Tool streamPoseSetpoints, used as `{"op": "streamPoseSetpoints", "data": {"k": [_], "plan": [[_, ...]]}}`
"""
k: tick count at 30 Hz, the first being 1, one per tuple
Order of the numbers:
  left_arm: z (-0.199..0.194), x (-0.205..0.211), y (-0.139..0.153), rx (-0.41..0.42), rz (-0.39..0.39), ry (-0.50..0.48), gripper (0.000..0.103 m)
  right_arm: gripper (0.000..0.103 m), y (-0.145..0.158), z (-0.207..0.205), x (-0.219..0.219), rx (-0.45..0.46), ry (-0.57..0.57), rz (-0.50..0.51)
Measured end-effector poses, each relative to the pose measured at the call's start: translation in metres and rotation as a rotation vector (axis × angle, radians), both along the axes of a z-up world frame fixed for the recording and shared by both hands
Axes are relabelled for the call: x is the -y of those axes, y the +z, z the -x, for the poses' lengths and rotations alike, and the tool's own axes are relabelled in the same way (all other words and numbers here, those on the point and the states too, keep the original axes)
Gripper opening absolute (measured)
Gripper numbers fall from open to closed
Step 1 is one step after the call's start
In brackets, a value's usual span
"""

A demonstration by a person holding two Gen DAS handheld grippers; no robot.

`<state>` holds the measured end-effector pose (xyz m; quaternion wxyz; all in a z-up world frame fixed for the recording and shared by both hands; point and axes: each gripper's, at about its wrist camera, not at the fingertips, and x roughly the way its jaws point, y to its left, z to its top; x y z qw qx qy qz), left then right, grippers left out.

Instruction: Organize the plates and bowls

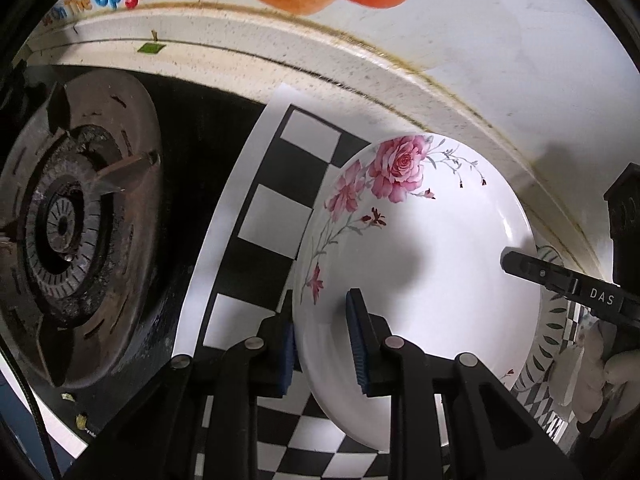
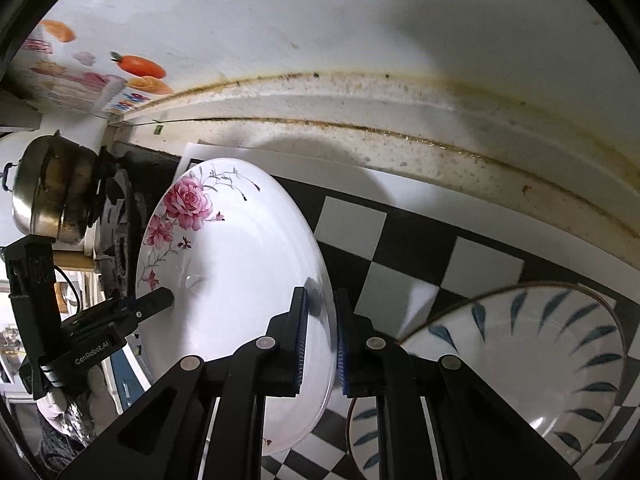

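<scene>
A white plate with pink roses is held tilted above the checkered mat. My left gripper has its blue pads on either side of the plate's left rim, shut on it. My right gripper is shut on the opposite rim of the same plate. Each gripper shows in the other's view: the right one and the left one. A bowl with blue leaf marks sits on the mat at the lower right, partly under the plate.
A gas burner lies left of the mat. A steel pot stands on the stove at the far left. The stained counter backsplash and wall run behind the mat. A second leaf-patterned dish lies under the bowl.
</scene>
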<state>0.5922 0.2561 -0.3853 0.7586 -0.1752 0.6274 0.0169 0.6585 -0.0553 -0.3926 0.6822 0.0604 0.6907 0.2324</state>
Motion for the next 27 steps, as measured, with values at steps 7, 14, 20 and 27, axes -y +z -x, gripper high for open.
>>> {"op": "streamPoseSetpoints", "data": {"k": [7, 14, 20, 27], "plan": [[0.018, 0.007, 0.033, 0.037, -0.012, -0.025, 0.021, 0.014, 0.032, 0.018, 0.013, 0.034, -0.002, -0.016], [0.034, 0.028, 0.066, 0.084, -0.020, -0.055, 0.021, 0.014, 0.066, 0.047, 0.038, 0.065, -0.023, -0.041], [0.058, 0.066, 0.088, 0.113, -0.022, -0.108, 0.021, 0.014, 0.096, 0.081, 0.075, 0.096, -0.056, -0.059], [0.093, 0.120, 0.100, 0.126, -0.020, -0.189, 0.021, 0.014, 0.113, 0.141, 0.139, 0.101, -0.134, -0.072]]}}
